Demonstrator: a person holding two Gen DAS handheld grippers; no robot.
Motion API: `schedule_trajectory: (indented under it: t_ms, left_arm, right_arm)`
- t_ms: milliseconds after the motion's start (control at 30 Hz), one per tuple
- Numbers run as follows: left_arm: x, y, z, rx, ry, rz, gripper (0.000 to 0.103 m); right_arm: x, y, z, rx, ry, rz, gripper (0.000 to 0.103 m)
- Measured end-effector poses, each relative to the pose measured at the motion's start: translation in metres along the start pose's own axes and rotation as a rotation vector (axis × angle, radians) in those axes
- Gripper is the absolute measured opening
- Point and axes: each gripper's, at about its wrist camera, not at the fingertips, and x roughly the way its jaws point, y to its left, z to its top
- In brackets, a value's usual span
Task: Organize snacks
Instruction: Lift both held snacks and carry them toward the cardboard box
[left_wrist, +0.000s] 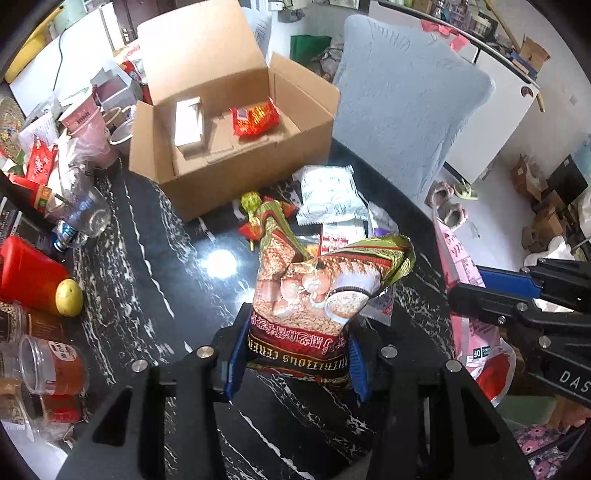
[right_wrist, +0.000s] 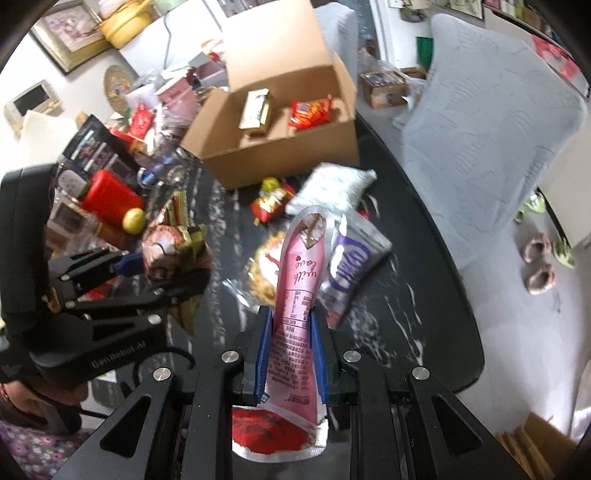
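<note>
both tools are loaded. left tool (left_wrist: 295, 363) has its blue pads partly closed on the bottom edge of a crumpled red-and-gold foil cereal bag (left_wrist: 317, 295), which stands up away from the camera, long axis running toward the top of the frame. right tool (right_wrist: 291, 360) is clamped almost fully together on a flat pink plastic snack pouch (right_wrist: 299, 291), held edge-on, its long axis also pointing up-frame. the open brown cardboard box (left_wrist: 236, 173) lies straight ahead, in the upper centre of both views, beyond loose packets on the black marble-patterned bench (left_wrist: 147, 280); a red wrapped snack (left_wrist: 255, 118) and a small white carton (left_wrist: 189, 123) already sit inside. from these views, both tools look about equally near it. both point steeply down over the bench, bags apparently lifted clear, side by side.
</note>
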Motion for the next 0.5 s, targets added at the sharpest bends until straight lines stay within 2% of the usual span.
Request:
schedule_trajectory:
  t_ms: [500]
  left_arm:
    - [-0.027, 0.026, 0.051, -0.097, -0.124, 0.037, 0.045]
  right_arm:
    - [-0.013, 0.015, 0.071, -0.101, -0.071, 0.087, 0.021]
